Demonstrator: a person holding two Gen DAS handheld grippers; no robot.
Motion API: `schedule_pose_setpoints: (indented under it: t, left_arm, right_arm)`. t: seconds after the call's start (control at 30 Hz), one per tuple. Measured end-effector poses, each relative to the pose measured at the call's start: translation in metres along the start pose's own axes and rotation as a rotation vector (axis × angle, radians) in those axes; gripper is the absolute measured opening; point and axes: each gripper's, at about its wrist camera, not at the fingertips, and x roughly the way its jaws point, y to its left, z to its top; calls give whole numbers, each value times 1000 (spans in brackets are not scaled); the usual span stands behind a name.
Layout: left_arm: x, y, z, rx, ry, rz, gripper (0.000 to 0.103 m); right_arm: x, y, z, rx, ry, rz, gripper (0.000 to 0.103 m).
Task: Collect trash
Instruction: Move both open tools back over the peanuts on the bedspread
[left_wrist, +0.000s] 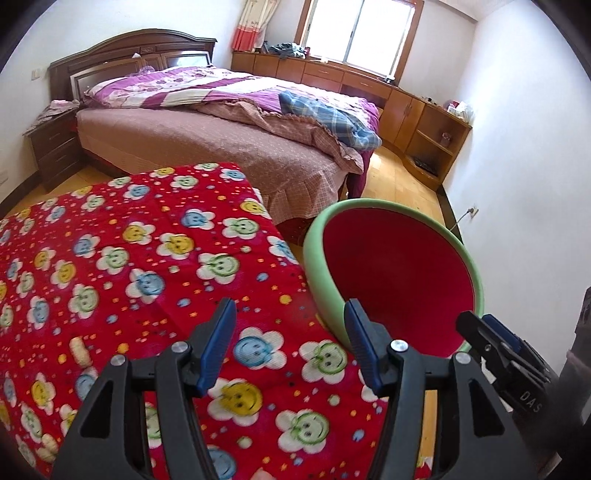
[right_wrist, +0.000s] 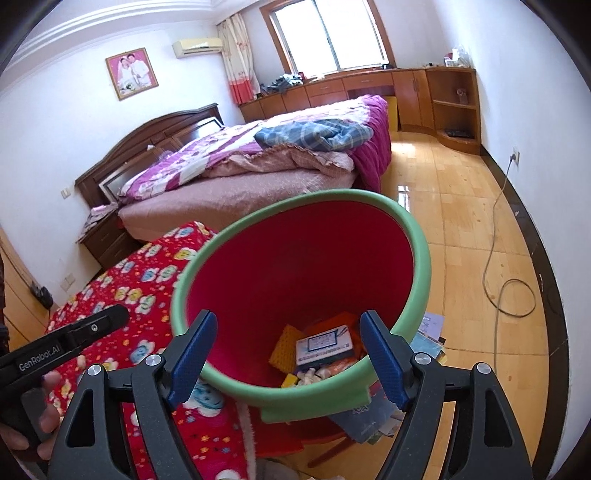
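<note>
Left wrist view: left gripper (left_wrist: 290, 341) hung spread and empty over the red smiley-flower cloth (left_wrist: 122, 266); small pale bits, maybe trash, lay there.

Right wrist view: right gripper (right_wrist: 286, 349), spread and empty, hovered over the green-rimmed red plastic bin (right_wrist: 413, 258) holding collected wrappers (right_wrist: 323, 345). Next probably another pickup.

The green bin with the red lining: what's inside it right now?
In the green bin, the right wrist view shows a small printed box, a yellow textured piece and crumpled white scraps. The near rim hides the rest of the bottom.
</note>
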Motion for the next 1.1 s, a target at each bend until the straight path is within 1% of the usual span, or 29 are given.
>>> schedule_pose_setpoints:
  t: [0.2, 0.63, 0.9, 1.1]
  left_arm:
    - [-27, 14, -7, -9, -11, 32, 60]
    - [-101, 50, -30, -34, -81, 119, 60]
    - [-140, 67, -49, -44, -120, 163, 60]
    - [-167, 83, -68, -64, -150, 221, 60]
  right_arm:
    - [-24, 18, -5, -5, -20, 41, 81]
    - [-65, 74, -20, -77, -49, 131, 81]
    - [-87, 111, -36, -132, -68, 174, 81]
    - [-94, 133, -53, -161, -64, 202, 81]
